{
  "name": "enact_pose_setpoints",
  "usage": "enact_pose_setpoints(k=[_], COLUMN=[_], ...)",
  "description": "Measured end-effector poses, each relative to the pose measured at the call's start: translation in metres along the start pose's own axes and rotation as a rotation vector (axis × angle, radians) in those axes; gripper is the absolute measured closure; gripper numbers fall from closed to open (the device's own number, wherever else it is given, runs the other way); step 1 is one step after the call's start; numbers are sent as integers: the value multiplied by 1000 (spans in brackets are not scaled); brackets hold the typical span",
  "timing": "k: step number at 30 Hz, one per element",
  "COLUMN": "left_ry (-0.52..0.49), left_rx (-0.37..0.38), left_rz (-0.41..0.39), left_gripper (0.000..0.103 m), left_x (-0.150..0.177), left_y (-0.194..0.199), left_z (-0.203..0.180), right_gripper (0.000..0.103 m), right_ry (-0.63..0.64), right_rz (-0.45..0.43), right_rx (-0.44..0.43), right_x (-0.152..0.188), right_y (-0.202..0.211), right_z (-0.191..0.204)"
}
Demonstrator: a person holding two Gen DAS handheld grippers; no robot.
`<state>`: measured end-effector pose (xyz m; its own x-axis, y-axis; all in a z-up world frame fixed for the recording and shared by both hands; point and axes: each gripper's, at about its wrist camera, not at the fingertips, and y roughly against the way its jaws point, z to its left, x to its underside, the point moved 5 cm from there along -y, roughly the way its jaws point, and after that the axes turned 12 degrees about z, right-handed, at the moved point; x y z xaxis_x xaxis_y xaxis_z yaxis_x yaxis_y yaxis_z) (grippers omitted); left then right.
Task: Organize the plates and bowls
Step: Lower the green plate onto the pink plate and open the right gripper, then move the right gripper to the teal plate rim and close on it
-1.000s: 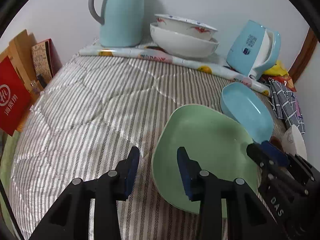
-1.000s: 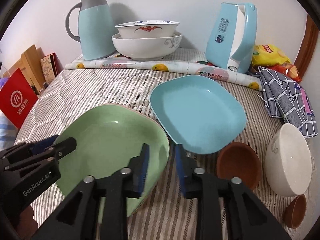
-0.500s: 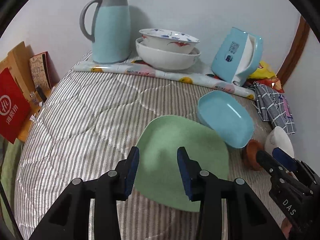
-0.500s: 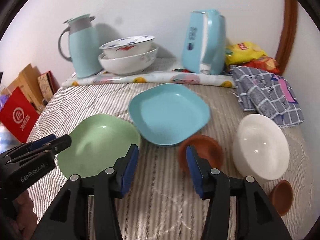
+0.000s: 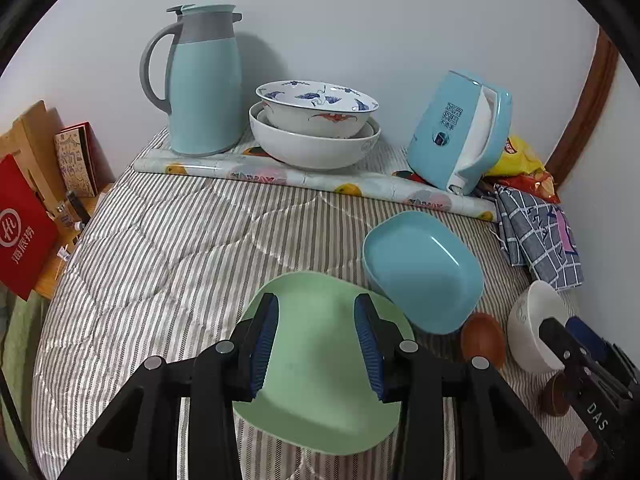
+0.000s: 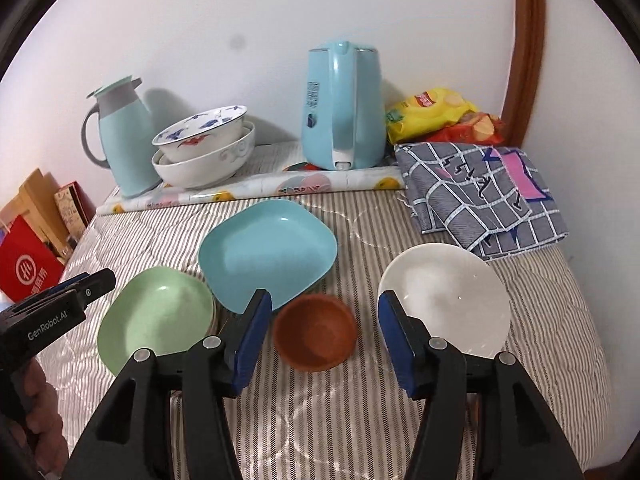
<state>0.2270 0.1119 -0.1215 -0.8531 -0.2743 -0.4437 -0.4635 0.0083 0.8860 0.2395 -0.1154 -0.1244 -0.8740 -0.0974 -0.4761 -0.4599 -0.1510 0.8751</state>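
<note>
Two empty claws hover: left (image 5: 316, 344) narrow over green plate (image 5: 320, 380), right (image 6: 320, 332) opening above brown bowl (image 6: 316, 332).

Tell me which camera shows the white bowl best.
The right wrist view: the white bowl lies whole and open there, its inside plain to see. In the left wrist view the bowl sits small at the right edge, partly hidden behind the right tongs.
</note>
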Motion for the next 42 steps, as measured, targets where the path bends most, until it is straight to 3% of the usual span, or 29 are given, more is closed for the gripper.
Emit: enact_pose_setpoints(k=[12, 24, 35, 42], left_ry=[-13, -29, -26, -29], left_rx=[-17, -21, 38, 59], left_rz=[18, 41, 77, 99], left_gripper=[66, 66, 66, 66], left_x=[-22, -42, -56, -62], left_y=[-14, -42, -70, -88], left_z=[-15, -22, -28, -35], right_gripper=[47, 47, 47, 58], right_ry=[-12, 3, 19, 29], right_rz=[58, 41, 56, 79], right_rx=[-39, -19, -22, 3], right_x=[-21, -44, -58, -66], right_y=[-19, -42, -67, -89], right_z=[-10, -9, -5, -5])
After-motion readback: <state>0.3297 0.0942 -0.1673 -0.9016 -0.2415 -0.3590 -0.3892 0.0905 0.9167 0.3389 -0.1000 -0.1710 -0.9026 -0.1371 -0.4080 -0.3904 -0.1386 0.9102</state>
